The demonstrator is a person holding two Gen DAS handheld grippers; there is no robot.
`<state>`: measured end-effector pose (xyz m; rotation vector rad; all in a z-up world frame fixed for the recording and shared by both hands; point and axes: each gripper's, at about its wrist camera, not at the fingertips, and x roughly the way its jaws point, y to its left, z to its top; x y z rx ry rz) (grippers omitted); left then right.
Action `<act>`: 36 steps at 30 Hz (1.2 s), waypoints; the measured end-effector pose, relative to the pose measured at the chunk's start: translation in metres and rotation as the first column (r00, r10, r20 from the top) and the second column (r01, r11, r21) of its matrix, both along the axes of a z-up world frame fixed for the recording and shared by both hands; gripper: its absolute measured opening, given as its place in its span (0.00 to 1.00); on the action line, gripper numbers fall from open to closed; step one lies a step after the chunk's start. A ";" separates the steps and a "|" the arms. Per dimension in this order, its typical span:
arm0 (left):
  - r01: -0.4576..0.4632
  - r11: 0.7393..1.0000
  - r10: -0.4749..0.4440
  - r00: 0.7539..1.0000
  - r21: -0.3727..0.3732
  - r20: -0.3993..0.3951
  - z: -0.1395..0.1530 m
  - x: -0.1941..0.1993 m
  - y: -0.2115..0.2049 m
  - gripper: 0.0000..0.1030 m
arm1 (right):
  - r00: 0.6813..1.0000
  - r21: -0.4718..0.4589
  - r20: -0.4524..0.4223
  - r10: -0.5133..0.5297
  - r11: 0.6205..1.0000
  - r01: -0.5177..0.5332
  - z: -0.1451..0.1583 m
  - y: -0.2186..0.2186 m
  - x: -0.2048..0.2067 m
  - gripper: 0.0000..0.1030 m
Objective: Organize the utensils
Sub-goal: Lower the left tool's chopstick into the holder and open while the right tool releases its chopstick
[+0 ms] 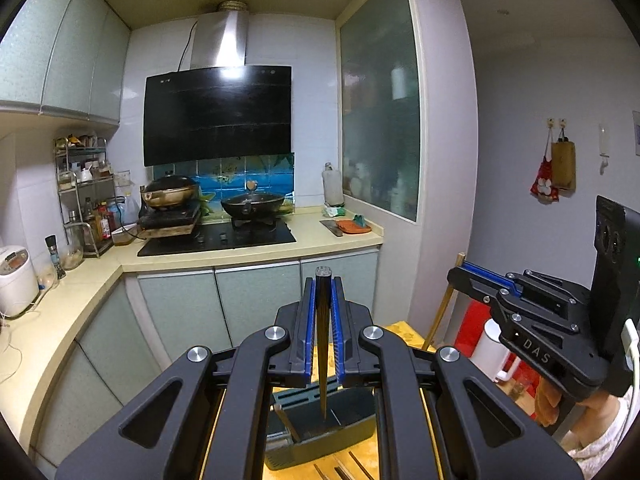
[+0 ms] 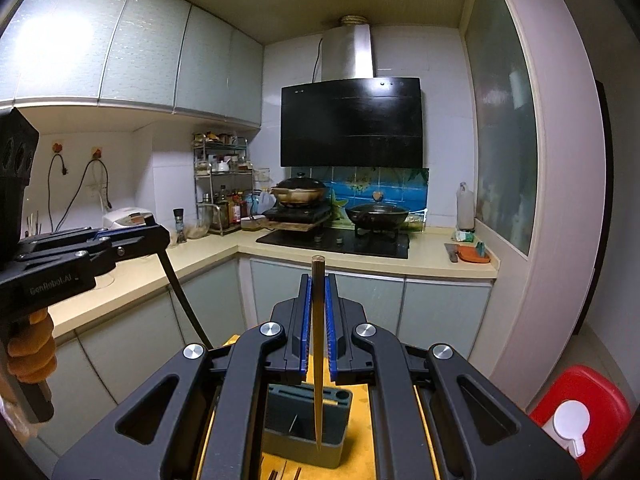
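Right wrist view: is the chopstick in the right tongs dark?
No, the chopstick clamped between the right tongs is light tan wood.

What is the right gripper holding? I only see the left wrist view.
Observer: The right gripper is shut on a pale wooden chopstick, upright between its blue pads.
Operator: Where's its tip?
Observer: It lines up with the near edge of the grey utensil holder, not in any slot.
Operator: Any free opening?
Observer: A round hole at the holder's far right corner looks empty.
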<state>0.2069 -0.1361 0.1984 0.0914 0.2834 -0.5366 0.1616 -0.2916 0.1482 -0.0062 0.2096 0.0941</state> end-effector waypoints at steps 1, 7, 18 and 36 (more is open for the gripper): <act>-0.004 1.000 0.004 1.000 0.004 -0.003 -0.002 0.005 -0.003 0.07 | 1.000 0.002 0.000 -0.001 1.000 0.001 0.000 -0.001 0.004 0.07; -0.032 0.998 0.033 0.999 0.051 -0.016 -0.027 0.031 -0.019 0.07 | 0.999 -0.019 0.013 -0.031 0.999 0.031 -0.014 -0.002 0.031 0.07; -0.041 0.994 0.054 0.990 0.097 -0.128 -0.095 0.062 -0.014 0.07 | 0.996 -0.012 -0.088 -0.032 0.999 0.031 -0.064 -0.008 0.055 0.07; -0.063 0.998 0.067 0.983 0.031 -0.171 -0.101 0.057 0.017 0.52 | 0.990 -0.030 -0.141 -0.021 0.999 0.017 -0.090 -0.002 0.042 0.58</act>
